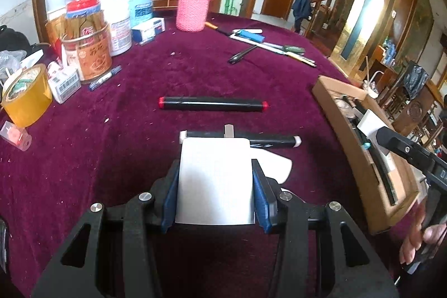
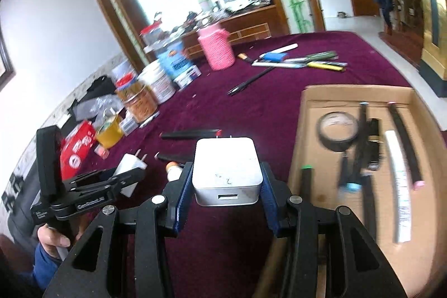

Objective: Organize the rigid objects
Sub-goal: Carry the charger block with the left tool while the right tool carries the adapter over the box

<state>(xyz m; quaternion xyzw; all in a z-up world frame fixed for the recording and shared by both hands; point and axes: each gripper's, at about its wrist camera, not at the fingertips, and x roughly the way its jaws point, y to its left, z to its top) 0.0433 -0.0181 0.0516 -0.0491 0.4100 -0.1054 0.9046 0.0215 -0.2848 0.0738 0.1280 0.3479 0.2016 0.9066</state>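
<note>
My left gripper (image 1: 215, 180) is shut on a white plug charger (image 1: 215, 180), held just above the dark red tablecloth; it also shows in the right wrist view (image 2: 131, 166). My right gripper (image 2: 227, 180) is shut on a second white charger (image 2: 227, 169) with a USB port facing the camera, held beside the cardboard box (image 2: 354, 95). A black marker with red caps (image 1: 213, 104) and one with white caps (image 1: 279, 140) lie ahead of the left gripper.
The box (image 1: 338, 116) holds a black tape roll (image 2: 338, 130) and several markers. A pink knitted jar (image 1: 194, 4), tins, jars and yellow tape (image 1: 26, 97) stand at the left. Pens and tools (image 1: 273, 45) lie at the far side.
</note>
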